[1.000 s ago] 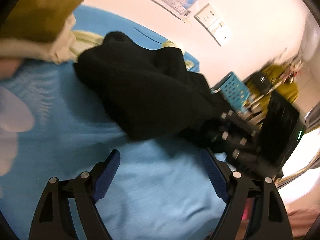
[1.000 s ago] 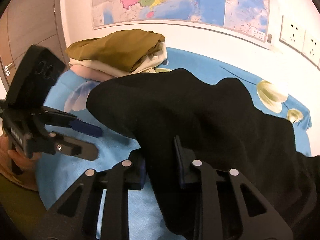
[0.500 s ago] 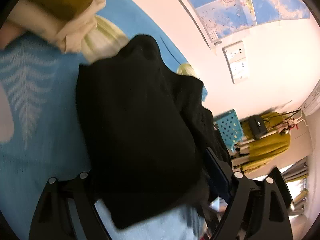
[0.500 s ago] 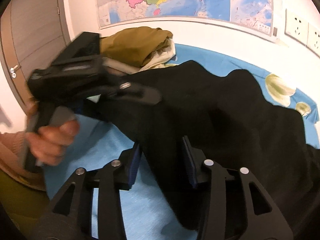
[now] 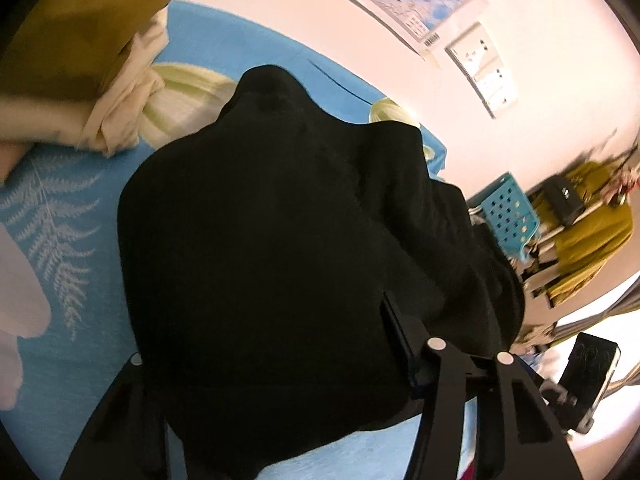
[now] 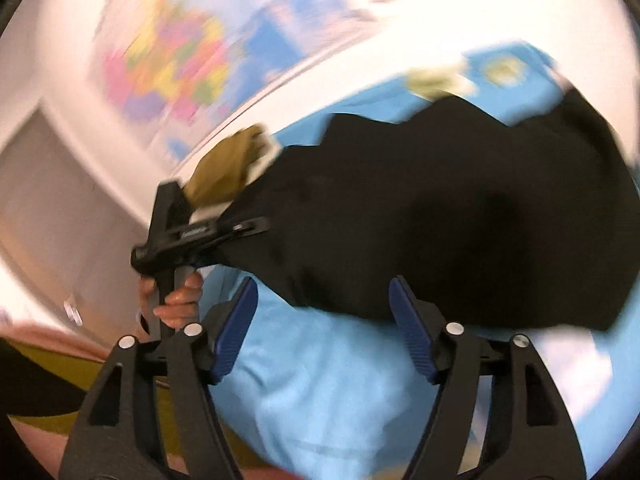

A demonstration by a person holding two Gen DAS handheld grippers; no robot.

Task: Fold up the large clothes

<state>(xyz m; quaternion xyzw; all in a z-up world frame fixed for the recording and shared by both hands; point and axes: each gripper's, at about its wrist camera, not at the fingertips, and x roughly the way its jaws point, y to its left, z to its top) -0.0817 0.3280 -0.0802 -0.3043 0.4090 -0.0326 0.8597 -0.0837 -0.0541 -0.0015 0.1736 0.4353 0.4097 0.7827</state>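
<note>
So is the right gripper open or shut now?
Open: the right gripper has just been opening; its fingers stand apart over blue sheet, the black garment beyond them.

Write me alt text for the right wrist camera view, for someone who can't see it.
The right gripper, its blue-padded jaws just opened and empty, hangs over a blue bedsheet beside a black garment. At left, a hand holds the left gripper at the garment's edge. The frame is motion-blurred; a colourful wall map and an olive folded cloth lie behind.

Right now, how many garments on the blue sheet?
3 clear: black garment spread centre; olive garment atop cream garment, stacked far left. More may hide underneath.
</note>
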